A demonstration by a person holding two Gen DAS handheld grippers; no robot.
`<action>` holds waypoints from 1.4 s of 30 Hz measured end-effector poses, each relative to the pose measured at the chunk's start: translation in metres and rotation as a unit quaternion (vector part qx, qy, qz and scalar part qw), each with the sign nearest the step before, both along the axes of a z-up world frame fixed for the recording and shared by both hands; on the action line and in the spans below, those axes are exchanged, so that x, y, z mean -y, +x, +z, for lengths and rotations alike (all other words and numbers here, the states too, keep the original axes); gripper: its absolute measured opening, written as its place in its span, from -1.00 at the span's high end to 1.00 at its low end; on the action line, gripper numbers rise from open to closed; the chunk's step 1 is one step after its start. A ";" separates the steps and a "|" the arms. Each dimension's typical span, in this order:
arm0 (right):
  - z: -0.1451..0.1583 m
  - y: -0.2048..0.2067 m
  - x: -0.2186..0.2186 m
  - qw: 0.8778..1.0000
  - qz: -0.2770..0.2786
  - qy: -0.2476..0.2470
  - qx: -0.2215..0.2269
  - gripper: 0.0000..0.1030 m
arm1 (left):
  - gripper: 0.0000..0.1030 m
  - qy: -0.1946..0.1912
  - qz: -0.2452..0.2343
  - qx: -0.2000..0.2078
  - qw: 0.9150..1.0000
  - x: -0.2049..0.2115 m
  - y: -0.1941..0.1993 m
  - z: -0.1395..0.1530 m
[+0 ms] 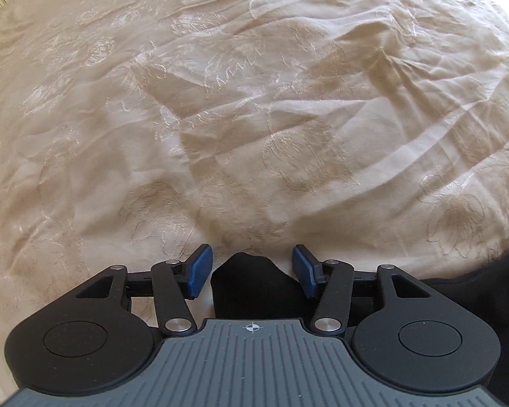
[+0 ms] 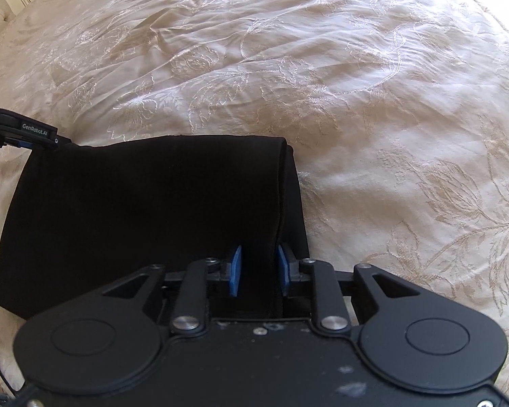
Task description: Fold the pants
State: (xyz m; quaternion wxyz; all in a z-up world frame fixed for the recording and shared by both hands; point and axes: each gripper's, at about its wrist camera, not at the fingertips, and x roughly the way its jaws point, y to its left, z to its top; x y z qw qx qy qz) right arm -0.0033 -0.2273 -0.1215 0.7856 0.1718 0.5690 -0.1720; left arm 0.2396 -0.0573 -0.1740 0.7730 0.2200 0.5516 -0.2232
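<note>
While the black pants [image 2: 146, 220] lie folded into a broad slab on the cream embroidered bedspread [image 2: 373, 101], the right gripper [image 2: 258, 269] sits low at their near right edge with its blue pads [image 2: 234, 269] partly spread on either side of a doubled fold of the cloth, not pressed onto it. Seen from its own camera, the left gripper [image 1: 251, 271] has its jaws wide apart, a peaked corner of the pants [image 1: 251, 285] rising between them without touching either pad

Black hand-held gripper [image 2: 257, 268], blue ribbed pads [image 2: 235, 270], silver screws.
</note>
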 end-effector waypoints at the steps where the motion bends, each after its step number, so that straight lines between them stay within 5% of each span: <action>1: 0.004 0.000 -0.002 1.000 0.005 -0.008 0.003 0.58 | 0.00 -0.007 0.002 0.013 1.000 -0.005 -0.004 0.008; 5: 0.018 0.004 -0.012 0.997 0.046 -0.068 0.014 0.61 | 0.01 -0.035 -0.003 0.066 0.997 -0.028 -0.032 0.046; 9: 0.008 0.008 0.002 0.999 0.033 -0.037 0.002 0.56 | 0.00 -0.061 -0.040 0.072 0.995 -0.031 -0.067 0.064; 15: 0.029 0.005 0.004 0.998 0.016 -0.059 0.028 0.45 | -0.02 -0.042 -0.105 -0.033 0.993 -0.014 -0.113 0.015; 18: 0.049 0.004 -0.002 0.994 0.010 -0.088 0.068 0.44 | -0.02 -0.023 -0.127 0.016 0.991 -0.014 -0.140 0.015; 22: 0.058 0.021 -0.013 0.992 0.042 -0.050 0.106 0.41 | -0.02 -0.070 -0.117 0.027 0.990 -0.013 -0.136 0.031; 25: 0.049 0.040 -0.023 0.993 0.066 -0.016 0.101 0.40 | -0.02 -0.069 -0.110 0.042 0.991 0.000 -0.115 0.030; 32: -0.002 0.077 -0.020 0.994 0.097 -0.045 0.023 0.41 | -0.08 -0.044 -0.041 0.005 0.998 0.010 -0.052 0.002; 38: 0.011 0.069 -0.016 0.994 0.094 -0.048 0.040 0.28 | -0.08 -0.042 -0.048 0.034 0.997 -0.007 -0.070 0.021; 42: 0.018 0.038 -0.014 0.996 0.078 -0.023 0.037 0.13 | -0.12 -0.047 -0.053 0.009 0.997 -0.032 -0.100 0.023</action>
